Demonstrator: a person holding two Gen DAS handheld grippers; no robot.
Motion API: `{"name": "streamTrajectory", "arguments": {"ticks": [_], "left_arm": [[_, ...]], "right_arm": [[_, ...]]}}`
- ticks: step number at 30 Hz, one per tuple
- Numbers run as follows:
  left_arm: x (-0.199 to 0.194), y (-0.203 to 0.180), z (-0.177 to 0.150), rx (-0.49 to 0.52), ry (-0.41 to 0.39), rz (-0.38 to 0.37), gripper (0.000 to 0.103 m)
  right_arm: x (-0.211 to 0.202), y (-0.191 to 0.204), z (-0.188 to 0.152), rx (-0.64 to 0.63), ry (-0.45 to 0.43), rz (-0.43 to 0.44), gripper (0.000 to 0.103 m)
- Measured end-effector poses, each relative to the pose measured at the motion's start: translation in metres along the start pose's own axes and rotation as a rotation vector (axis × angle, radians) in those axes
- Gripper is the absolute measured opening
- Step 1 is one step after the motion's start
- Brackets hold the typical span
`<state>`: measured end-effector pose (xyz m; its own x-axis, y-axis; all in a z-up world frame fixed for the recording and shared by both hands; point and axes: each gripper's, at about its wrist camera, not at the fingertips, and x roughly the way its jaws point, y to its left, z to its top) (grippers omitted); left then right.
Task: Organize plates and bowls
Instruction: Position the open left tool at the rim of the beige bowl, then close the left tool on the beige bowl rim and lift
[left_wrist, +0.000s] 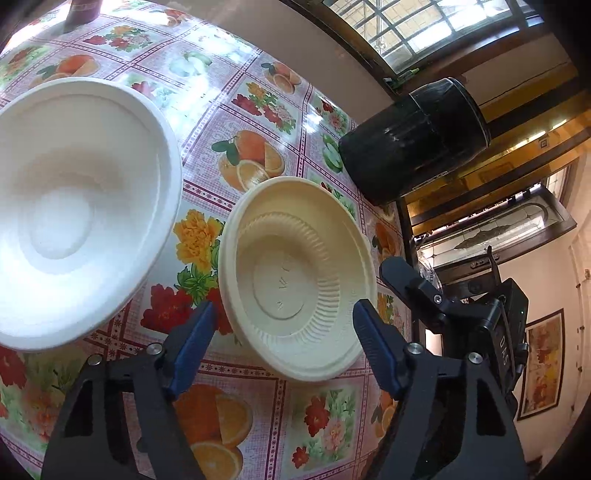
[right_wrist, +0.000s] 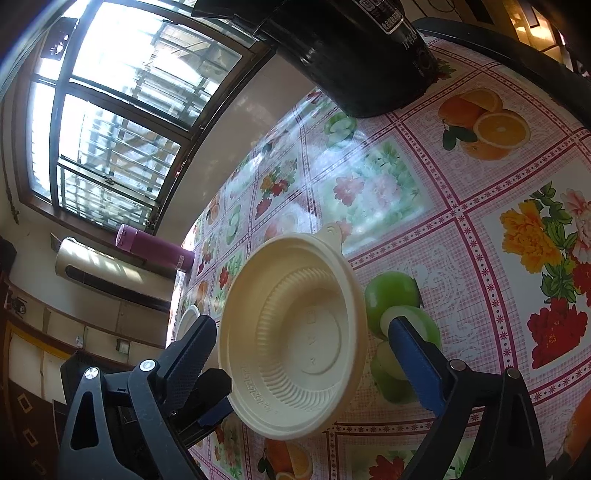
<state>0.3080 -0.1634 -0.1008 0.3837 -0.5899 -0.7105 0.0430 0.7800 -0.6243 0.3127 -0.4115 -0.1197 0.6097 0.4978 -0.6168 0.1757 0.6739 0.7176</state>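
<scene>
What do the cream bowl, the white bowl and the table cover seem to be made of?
Cream bowl: probably thin moulded plastic, with fine ribs and embossed marks. White bowl: likely pressed pulp or foam, matte and smooth. Table cover: apparently glossy vinyl, reflecting the window over printed fruit.

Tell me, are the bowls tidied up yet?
Not yet. Nothing looks stacked: the cream bowl and the big white bowl sit apart on the flowery tablecloth. Right now the left hand-held gripper and the right hand-held gripper both straddle the cream bowl, pads not pressing it. Still to do: grab it and put the bowls together.
</scene>
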Motion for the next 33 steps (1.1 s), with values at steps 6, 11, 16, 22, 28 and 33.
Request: {"name": "streamTrajectory", "arguments": {"ticks": [6, 11, 16, 22, 28, 33], "left_arm": [[-0.0035, -0.0015, -0.0008, 0.022, -0.013, 0.030, 0.063], [-0.0018, -0.0004, -0.0004, 0.026, -0.010, 0.040, 0.057], [-0.0008, 0.0022, -0.0008, 0.022, -0.010, 0.043, 0.050], [-0.0033, 0.0013, -0.0005, 0.042, -0.022, 0.071, 0.035], [-0.0017, 0.0047, -0.0005, 0.043, -0.019, 0.083, 0.030], [-0.0005, 0.0057, -0.0007, 0.044, -0.020, 0.088, 0.029]], "right_arm": [[-0.0014, -0.0013, 0.0010, 0.002, -0.010, -0.002, 0.092], [0.0014, -0.0014, -0.0005, 0.006, 0.003, -0.002, 0.083], [0.0038, -0.0023, -0.0012, 0.014, 0.005, -0.012, 0.079], [0.0037, -0.0053, -0.0001, 0.018, -0.006, -0.038, 0.068], [0.0047, -0.0066, -0.0007, 0.022, -0.005, -0.061, 0.054], [0.0045, -0.0071, -0.0012, 0.019, -0.008, -0.083, 0.053]]}}
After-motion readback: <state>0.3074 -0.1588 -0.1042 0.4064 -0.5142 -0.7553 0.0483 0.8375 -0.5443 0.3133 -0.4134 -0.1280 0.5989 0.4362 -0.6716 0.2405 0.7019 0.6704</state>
